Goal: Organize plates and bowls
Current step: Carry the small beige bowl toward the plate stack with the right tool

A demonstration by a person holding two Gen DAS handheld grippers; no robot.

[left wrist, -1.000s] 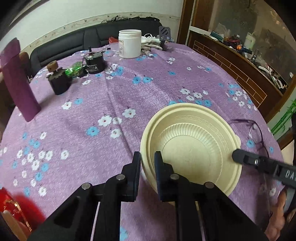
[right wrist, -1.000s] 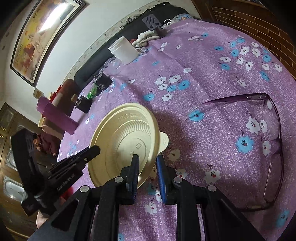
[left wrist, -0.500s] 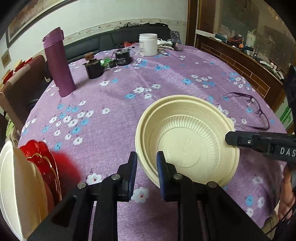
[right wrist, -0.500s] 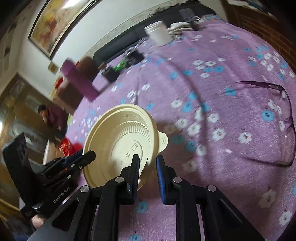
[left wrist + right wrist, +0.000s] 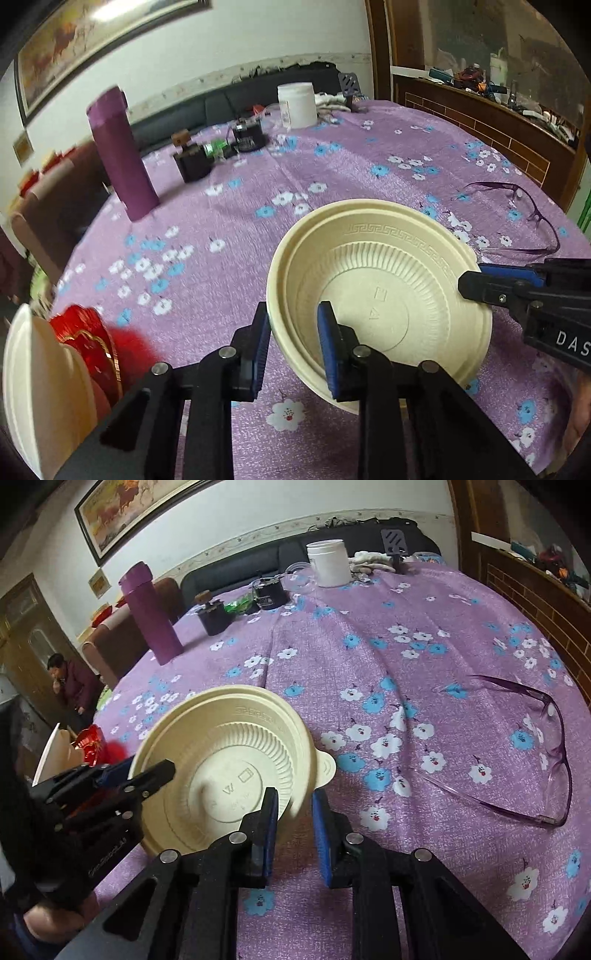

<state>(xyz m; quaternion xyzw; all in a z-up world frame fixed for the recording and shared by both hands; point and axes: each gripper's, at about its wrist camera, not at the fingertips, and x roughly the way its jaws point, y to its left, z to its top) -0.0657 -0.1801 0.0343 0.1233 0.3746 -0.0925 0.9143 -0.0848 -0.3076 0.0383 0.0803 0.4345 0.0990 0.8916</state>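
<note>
Left gripper jaws just widened, loose astride cream bowl rim, right gripper clamping opposite rim, above table.

1. A cream bowl is sitting tilted over the purple flowered tabletop.
2. The right gripper is straddling the bowl's near rim, beside its tab; whether the pads are pressing cannot be told.
3. The left gripper is reaching onto the bowl's far-left rim.
4. Purple glasses are lying well apart at right.
5. A purple flask and white jar are standing far back.
</note>
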